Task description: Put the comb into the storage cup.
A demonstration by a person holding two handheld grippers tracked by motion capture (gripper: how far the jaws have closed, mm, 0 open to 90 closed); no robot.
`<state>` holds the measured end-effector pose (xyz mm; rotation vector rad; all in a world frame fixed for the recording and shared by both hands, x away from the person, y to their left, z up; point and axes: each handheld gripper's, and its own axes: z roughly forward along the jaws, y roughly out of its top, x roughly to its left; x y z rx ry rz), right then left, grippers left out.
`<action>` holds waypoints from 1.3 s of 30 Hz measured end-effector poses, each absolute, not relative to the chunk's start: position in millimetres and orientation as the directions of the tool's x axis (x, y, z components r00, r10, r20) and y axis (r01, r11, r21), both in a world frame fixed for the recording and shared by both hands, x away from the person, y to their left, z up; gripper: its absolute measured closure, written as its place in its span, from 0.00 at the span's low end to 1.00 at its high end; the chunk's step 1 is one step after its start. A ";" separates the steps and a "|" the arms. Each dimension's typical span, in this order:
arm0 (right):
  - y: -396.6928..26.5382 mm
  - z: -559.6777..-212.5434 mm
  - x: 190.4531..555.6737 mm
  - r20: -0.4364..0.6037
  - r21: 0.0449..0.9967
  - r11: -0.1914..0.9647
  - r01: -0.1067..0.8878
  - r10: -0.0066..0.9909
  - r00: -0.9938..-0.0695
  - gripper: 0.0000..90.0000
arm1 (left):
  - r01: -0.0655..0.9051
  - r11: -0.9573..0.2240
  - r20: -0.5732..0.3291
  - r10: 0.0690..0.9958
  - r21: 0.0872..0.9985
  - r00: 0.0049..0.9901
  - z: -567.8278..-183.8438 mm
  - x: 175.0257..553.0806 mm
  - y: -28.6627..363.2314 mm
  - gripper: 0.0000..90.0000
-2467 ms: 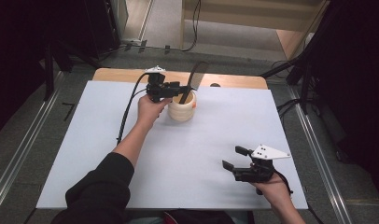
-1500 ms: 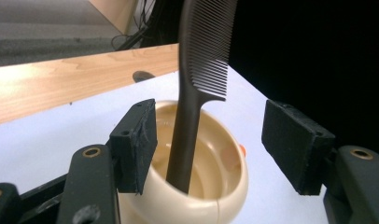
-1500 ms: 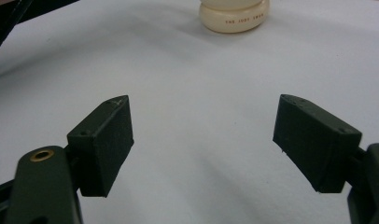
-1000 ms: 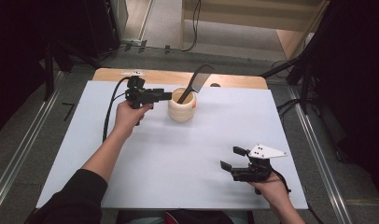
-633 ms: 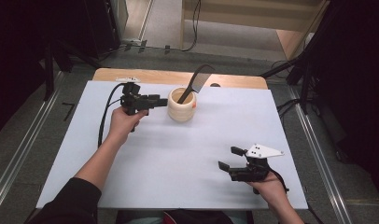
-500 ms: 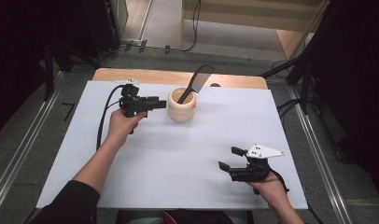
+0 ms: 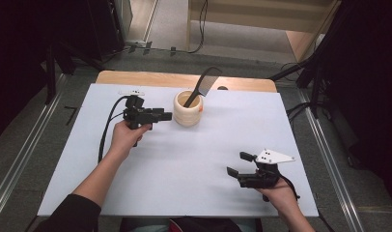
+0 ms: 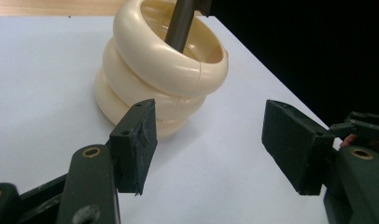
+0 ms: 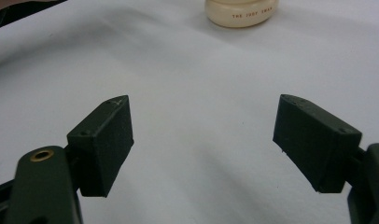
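Note:
A cream ribbed cup (image 7: 188,108) stands on the white sheet (image 7: 184,164) at the back centre, with a black comb (image 7: 204,84) leaning out of it to the right. My left gripper (image 7: 166,116) lies level just left of the cup, pointing at it, open and apart from it. In the left gripper view the cup (image 8: 155,79) and the comb handle (image 8: 180,25) rise just beyond my open left gripper (image 8: 211,140). My right gripper (image 7: 235,163) rests open near the front right. In the right gripper view my right gripper (image 9: 204,140) is empty, with the cup base (image 9: 241,11) far off.
The white sheet covers most of the table; a strip of bare wood (image 7: 184,79) shows along its back edge. A black cable (image 7: 107,128) trails from the left gripper. Metal rails (image 7: 20,159) run along the floor on both sides.
The left gripper has drawn back from the cup to the left, then sunk a little toward the person. Its jaws stay equally wide. The right gripper has stayed put.

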<state>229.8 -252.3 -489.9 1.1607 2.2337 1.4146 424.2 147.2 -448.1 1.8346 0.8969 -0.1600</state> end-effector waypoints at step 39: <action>-253.8 -489.8 228.9 0.198 0.843 0.209 0.496 0.737 -0.647 0.20 | 0.639 -0.248 -0.461 0.513 0.728 0.724 -452.0 367.1 162.8 0.35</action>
